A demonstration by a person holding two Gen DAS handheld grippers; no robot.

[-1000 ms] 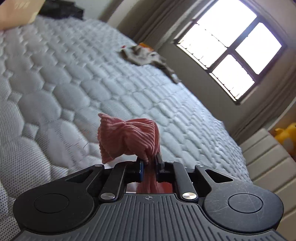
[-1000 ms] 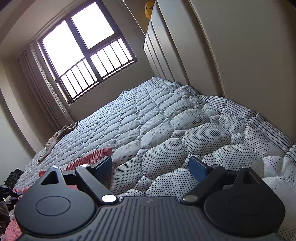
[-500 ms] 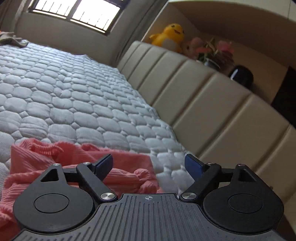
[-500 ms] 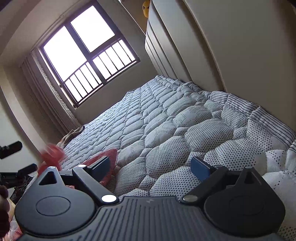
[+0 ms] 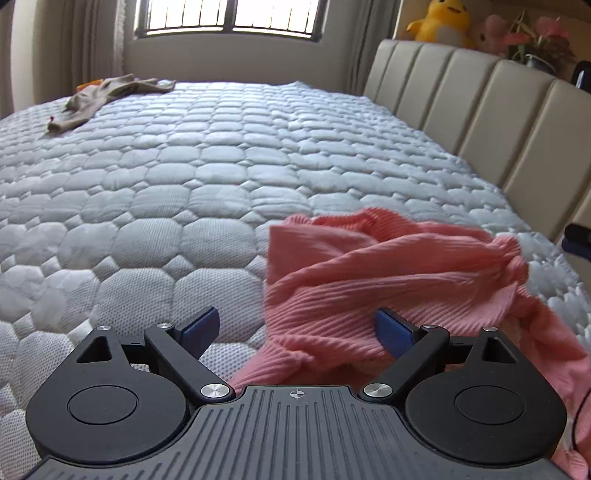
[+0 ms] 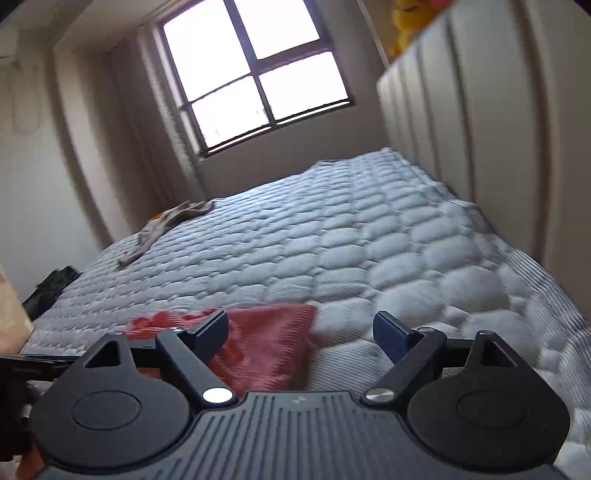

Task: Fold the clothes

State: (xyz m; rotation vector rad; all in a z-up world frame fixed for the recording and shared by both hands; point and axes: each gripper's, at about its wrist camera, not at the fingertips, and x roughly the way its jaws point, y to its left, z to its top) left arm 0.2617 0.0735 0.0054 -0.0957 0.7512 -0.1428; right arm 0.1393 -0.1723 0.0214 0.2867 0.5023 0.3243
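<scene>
A crumpled pink ribbed garment (image 5: 388, 273) lies on the quilted grey mattress (image 5: 184, 177), right of centre in the left wrist view. My left gripper (image 5: 297, 328) is open just above it, its right finger against the cloth, holding nothing. In the right wrist view the same pink garment (image 6: 266, 343) lies low and left of centre. My right gripper (image 6: 301, 328) is open and empty over the mattress (image 6: 369, 240), its left finger over the cloth's edge.
A beige-grey garment (image 5: 107, 96) lies at the far left of the bed, also in the right wrist view (image 6: 166, 225). A padded beige headboard (image 5: 480, 110) runs along the right side, with plush toys (image 5: 439, 22) on its ledge. A window (image 6: 255, 74) is behind.
My left gripper was shut on the pink garment a second ago; it has opened and let the cloth drop onto the mattress. Both views have swung toward the window.
</scene>
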